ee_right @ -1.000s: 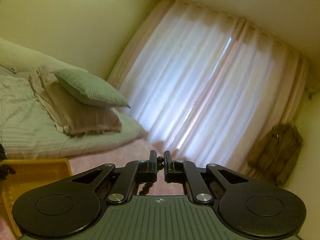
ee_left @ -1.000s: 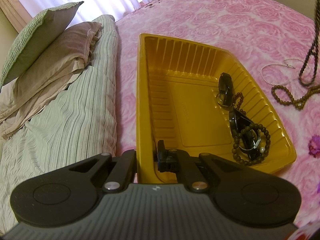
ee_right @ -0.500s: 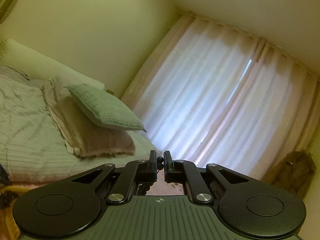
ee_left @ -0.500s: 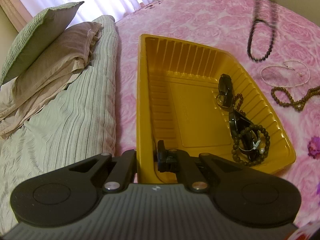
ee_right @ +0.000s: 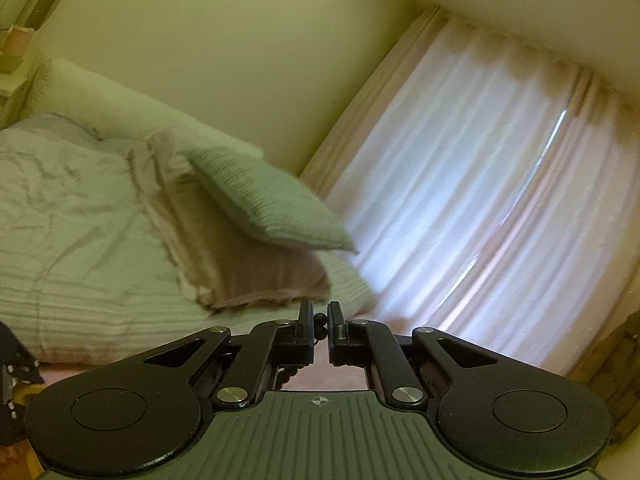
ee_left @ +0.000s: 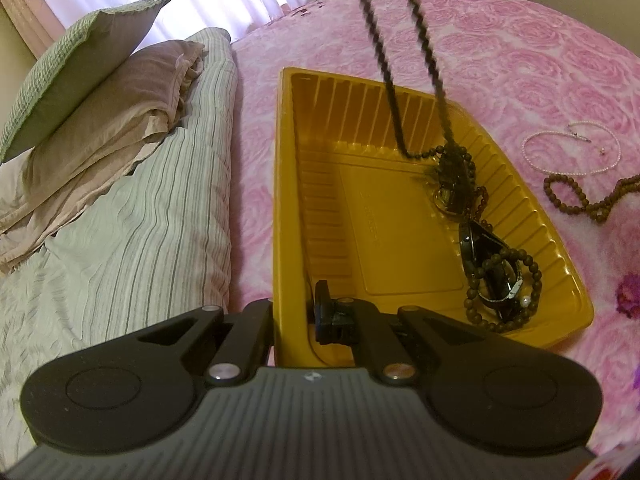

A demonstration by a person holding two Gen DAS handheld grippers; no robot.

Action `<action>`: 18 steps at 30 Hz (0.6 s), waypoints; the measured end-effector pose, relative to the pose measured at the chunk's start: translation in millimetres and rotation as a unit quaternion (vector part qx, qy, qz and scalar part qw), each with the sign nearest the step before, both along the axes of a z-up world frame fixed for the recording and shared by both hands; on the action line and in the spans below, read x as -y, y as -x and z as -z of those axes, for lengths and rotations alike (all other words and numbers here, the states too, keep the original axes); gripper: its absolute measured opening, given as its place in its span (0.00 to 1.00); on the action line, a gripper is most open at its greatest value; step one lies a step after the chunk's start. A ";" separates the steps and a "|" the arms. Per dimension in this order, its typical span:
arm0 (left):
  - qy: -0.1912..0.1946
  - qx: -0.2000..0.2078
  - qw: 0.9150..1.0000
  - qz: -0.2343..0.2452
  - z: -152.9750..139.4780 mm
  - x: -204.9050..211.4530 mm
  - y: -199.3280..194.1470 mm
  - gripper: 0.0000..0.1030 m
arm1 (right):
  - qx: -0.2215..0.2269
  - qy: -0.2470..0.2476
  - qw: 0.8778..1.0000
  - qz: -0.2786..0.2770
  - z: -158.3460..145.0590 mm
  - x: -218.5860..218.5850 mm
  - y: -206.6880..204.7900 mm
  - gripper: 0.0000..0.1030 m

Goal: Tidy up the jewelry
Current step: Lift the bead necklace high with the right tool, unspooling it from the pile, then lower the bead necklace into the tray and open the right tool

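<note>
A yellow plastic tray (ee_left: 400,240) lies on the pink bed cover. My left gripper (ee_left: 294,320) is shut on the tray's near left wall. In the tray's right side lie dark watches and brown bead bracelets (ee_left: 500,280). A long black bead necklace (ee_left: 388,72) hangs from above, its lower loop down inside the tray's far right part. My right gripper (ee_right: 319,320) is shut on a bead of that necklace and points at the curtains, high above the bed. A pearl necklace (ee_left: 568,152) and a brown bead string (ee_left: 580,200) lie on the cover right of the tray.
Striped bedding (ee_left: 120,240) with stacked pillows (ee_left: 100,100) lies left of the tray. White curtains (ee_right: 480,200) hang behind the bed. The left gripper's body shows at the right wrist view's left edge (ee_right: 12,360).
The hanging black necklace has swung left from beside the tray to over it, and its loop now dips into the tray. The right gripper has turned. The left gripper holds still.
</note>
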State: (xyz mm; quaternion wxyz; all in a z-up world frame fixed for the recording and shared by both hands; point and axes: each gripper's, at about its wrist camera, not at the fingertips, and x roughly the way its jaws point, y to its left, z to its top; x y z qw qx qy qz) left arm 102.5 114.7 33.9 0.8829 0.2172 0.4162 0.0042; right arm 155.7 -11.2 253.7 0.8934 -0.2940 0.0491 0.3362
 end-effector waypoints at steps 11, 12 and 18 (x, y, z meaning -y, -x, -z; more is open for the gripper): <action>0.004 0.000 1.000 -0.002 1.4 -1.6 0.3 0.03 | -0.105 0.043 0.993 -0.015 64.2 -20.0 -20.8 0.06; 0.004 0.000 1.000 -0.003 1.3 -1.4 0.4 0.03 | -0.115 0.046 0.992 -0.018 68.7 -20.6 -21.6 0.06; 0.004 -0.001 1.000 -0.003 1.3 -1.1 0.8 0.03 | -0.151 0.058 0.986 -0.033 91.7 -24.8 -19.8 0.06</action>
